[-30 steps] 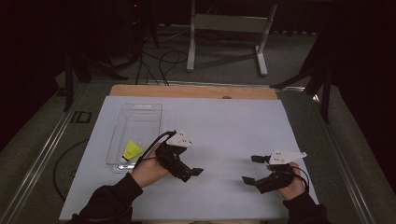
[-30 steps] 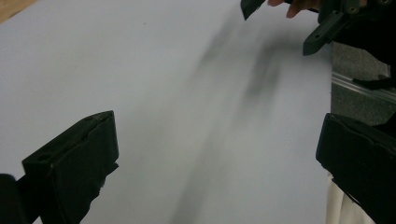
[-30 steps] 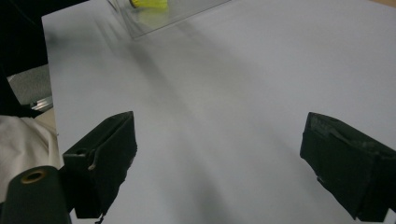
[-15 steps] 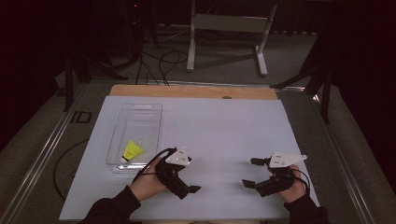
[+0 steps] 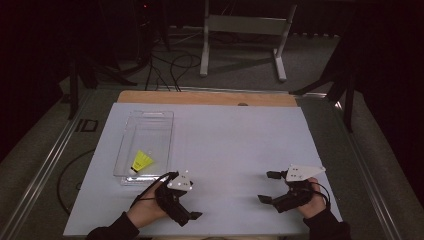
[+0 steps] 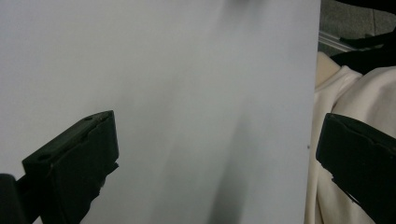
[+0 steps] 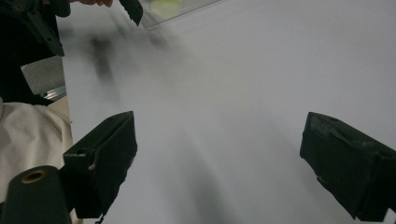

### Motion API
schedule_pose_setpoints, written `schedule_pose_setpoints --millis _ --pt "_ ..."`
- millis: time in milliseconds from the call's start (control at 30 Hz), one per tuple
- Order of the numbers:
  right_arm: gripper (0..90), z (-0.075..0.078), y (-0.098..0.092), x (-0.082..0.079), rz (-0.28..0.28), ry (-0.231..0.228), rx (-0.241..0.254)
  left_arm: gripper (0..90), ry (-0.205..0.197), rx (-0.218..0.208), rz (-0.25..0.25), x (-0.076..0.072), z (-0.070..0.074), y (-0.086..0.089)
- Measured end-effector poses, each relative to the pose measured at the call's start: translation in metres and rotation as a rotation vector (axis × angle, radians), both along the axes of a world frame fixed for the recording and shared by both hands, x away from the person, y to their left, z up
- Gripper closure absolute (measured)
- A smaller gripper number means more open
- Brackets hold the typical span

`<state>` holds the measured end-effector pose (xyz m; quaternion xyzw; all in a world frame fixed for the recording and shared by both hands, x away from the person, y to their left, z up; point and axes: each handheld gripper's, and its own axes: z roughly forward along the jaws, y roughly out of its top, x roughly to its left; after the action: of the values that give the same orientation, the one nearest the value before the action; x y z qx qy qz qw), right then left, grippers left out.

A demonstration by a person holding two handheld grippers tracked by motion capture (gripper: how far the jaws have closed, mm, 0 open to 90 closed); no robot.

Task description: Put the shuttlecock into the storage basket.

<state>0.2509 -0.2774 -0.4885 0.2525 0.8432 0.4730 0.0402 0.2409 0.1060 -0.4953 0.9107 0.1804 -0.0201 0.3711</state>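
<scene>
A yellow shuttlecock lies in the near end of a clear plastic tray on the left of the white table sheet. My left gripper is open and empty near the front edge, to the right of and below the tray's near corner. In the left gripper view its jaws stand wide apart over bare sheet. My right gripper is open and empty at the front right, jaws pointing left. Its own view looks across the sheet toward the tray's blurred edge and the left gripper's jaw tip.
A wooden strip runs along the table's far edge. Beyond it stand a metal stand and floor cables. Metal rails border the table. The person's cream clothing shows past the front edge.
The left gripper has drawn back from beside the tray toward the front edge of the table. The right gripper has hardly moved. The shuttlecock stays in the tray.
</scene>
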Motion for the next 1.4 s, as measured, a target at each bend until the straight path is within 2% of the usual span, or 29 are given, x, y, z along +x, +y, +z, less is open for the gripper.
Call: schedule_pose_setpoints --millis 67,200,267,300,400,667,833,1000,1300,1400 --pt "10.9 -0.001 -0.001 0.0 0.003 -0.015 0.005 0.1 0.013 -0.015 0.004 -0.001 -0.003 0.005" --pt "10.9 -0.003 -0.002 0.001 -0.002 -0.012 0.014 0.1 0.019 -0.05 0.022 -0.004 -0.006 0.015" --pt "10.9 -0.006 -0.003 0.002 -0.005 -0.007 -0.005 0.1 0.019 -0.049 0.026 -0.006 -0.007 0.02" --pt "10.8 -0.009 -0.003 0.002 -0.006 -0.011 -0.03 0.1 0.013 -0.051 0.035 -0.008 -0.009 0.024" --pt "10.8 -0.012 -0.003 0.003 -0.007 -0.009 -0.046 0.1 0.017 -0.058 0.044 -0.011 -0.012 0.03" --pt "10.8 -0.014 -0.006 0.005 -0.012 0.0 -0.019 0.2 0.036 -0.089 0.041 -0.015 -0.02 0.052" --pt "10.8 -0.015 -0.007 0.006 -0.012 0.006 -0.019 0.2 0.049 -0.104 0.069 -0.014 -0.023 0.069" --pt "10.8 -0.016 -0.006 0.006 -0.011 0.016 -0.022 0.2 0.037 -0.111 0.077 -0.015 -0.027 0.08" --pt "10.8 -0.018 -0.009 0.007 -0.023 0.019 -0.027 0.2 0.047 -0.103 0.166 -0.015 -0.032 0.095" --pt "10.8 -0.019 -0.009 0.008 -0.02 0.015 -0.033 0.2 0.043 -0.11 0.174 -0.015 -0.032 0.097"
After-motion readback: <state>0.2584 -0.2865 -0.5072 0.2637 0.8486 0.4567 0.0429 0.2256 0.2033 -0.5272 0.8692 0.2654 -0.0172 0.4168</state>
